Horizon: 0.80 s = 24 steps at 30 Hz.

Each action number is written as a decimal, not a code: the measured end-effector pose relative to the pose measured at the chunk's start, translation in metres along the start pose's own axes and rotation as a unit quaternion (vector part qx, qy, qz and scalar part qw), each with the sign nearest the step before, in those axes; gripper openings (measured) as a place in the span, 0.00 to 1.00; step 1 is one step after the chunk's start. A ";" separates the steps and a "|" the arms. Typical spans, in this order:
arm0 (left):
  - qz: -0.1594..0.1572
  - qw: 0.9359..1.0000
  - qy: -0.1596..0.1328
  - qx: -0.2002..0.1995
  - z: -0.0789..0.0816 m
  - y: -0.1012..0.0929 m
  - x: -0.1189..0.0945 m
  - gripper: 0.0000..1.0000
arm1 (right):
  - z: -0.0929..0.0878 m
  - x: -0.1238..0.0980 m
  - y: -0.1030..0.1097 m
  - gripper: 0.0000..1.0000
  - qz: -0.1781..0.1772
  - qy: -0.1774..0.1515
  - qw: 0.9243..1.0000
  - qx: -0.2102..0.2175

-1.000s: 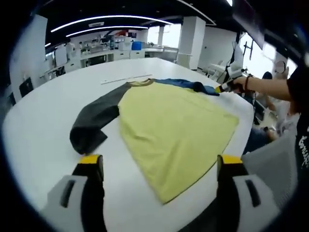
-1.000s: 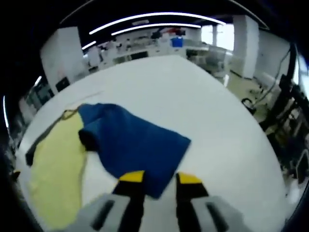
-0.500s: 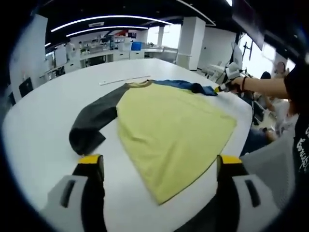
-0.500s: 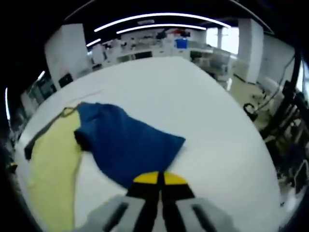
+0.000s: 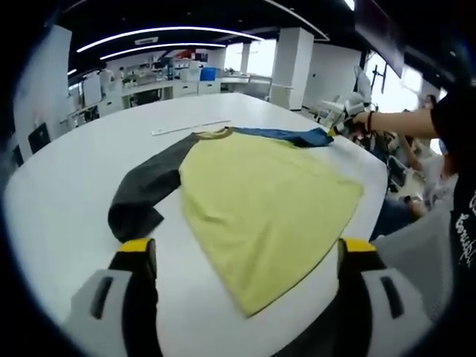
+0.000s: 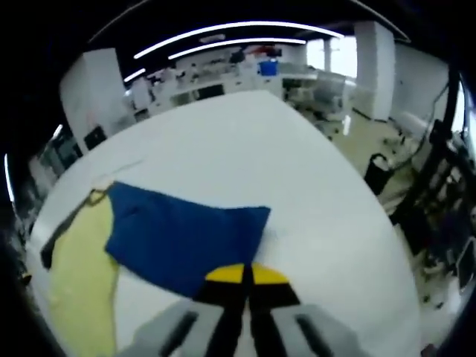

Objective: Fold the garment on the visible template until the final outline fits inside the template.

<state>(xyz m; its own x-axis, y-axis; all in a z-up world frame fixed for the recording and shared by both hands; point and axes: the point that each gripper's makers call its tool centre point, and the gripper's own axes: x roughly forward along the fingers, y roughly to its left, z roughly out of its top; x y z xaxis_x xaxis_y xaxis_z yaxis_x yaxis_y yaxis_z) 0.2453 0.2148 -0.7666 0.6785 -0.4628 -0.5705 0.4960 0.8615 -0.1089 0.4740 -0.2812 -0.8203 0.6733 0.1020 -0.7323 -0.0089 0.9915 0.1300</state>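
Right gripper (image 6: 244, 274) has its fingers pinched shut on the cuff edge of the blue sleeve (image 6: 186, 238), which runs away from the tips toward the yellow body (image 6: 78, 286) of the garment, long axis angling back across the bench (image 6: 297, 163). So the fold goes inward, toward the collar.

Left gripper (image 5: 242, 256) hangs w/ fingers spread wide, empty, near the hem corner; yellow body (image 5: 260, 197) lies flat ahead, dark sleeve (image 5: 145, 190) trails toward its left finger, nearer this hand. A pale strip (image 5: 190, 126) lies past the collar; can't tell if it's the template. Bench surface around looks bare.
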 end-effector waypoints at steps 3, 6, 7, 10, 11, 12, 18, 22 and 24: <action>-0.001 1.000 0.001 0.000 -0.001 0.000 -0.001 0.99 | -0.002 -0.004 0.005 0.00 0.000 0.003 1.000 0.003; -0.004 1.000 0.002 -0.003 -0.002 0.001 -0.002 0.99 | 0.000 -0.002 0.004 0.00 0.003 0.005 1.000 0.005; -0.004 1.000 0.002 -0.005 -0.002 0.002 -0.003 0.99 | -0.001 -0.005 0.008 0.00 0.003 0.007 1.000 0.002; -0.003 1.000 0.001 -0.006 -0.001 0.002 -0.004 0.99 | 0.005 -0.005 0.009 0.00 0.008 0.006 1.000 -0.006; -0.002 1.000 0.000 -0.007 -0.001 0.003 -0.004 0.99 | 0.007 -0.008 0.012 0.00 0.010 0.004 1.000 -0.007; -0.002 1.000 0.000 -0.007 -0.001 0.004 -0.005 0.99 | 0.011 -0.008 0.013 0.00 0.013 0.001 1.000 -0.009; -0.001 1.000 -0.001 -0.007 -0.001 0.007 -0.010 0.99 | 0.030 -0.015 0.030 0.00 0.028 -0.012 0.999 -0.026; 0.001 1.000 -0.005 -0.011 0.000 0.009 -0.013 0.99 | 0.041 -0.017 0.044 0.00 0.039 -0.020 0.998 -0.038; 0.003 1.000 -0.005 -0.013 -0.001 0.010 -0.015 0.99 | 0.045 -0.019 0.053 0.00 0.044 -0.022 0.998 -0.045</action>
<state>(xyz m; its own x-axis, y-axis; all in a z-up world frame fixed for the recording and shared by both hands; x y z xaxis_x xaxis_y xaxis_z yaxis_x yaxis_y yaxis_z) 0.2398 0.2305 -0.7597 0.6868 -0.4597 -0.5630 0.4783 0.8691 -0.1261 0.4935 -0.2343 -0.7693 0.6981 0.1879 -0.6909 -0.1352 0.9822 0.1305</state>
